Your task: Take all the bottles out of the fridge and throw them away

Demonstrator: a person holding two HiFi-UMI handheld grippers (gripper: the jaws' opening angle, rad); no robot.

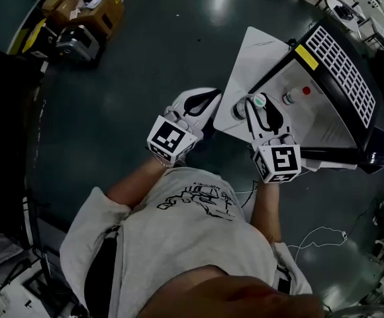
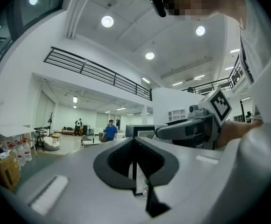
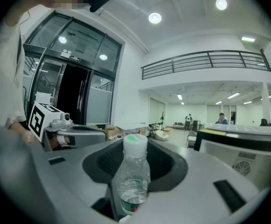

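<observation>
Right gripper (image 1: 261, 110) clamps a capped bottle (image 3: 134, 169); left gripper (image 2: 135, 171) has jaws together. Best keep the squeeze steady, bottle upright.

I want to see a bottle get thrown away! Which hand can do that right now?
Right. The right gripper is clamped on a clear bottle, upright between its jaws. The left gripper has its jaws together with no bottle in them.

Bottle (image 3: 131, 171) base hidden between jaws, cut by lower edge — distant people (image 2: 110, 130) too small to tell.
</observation>
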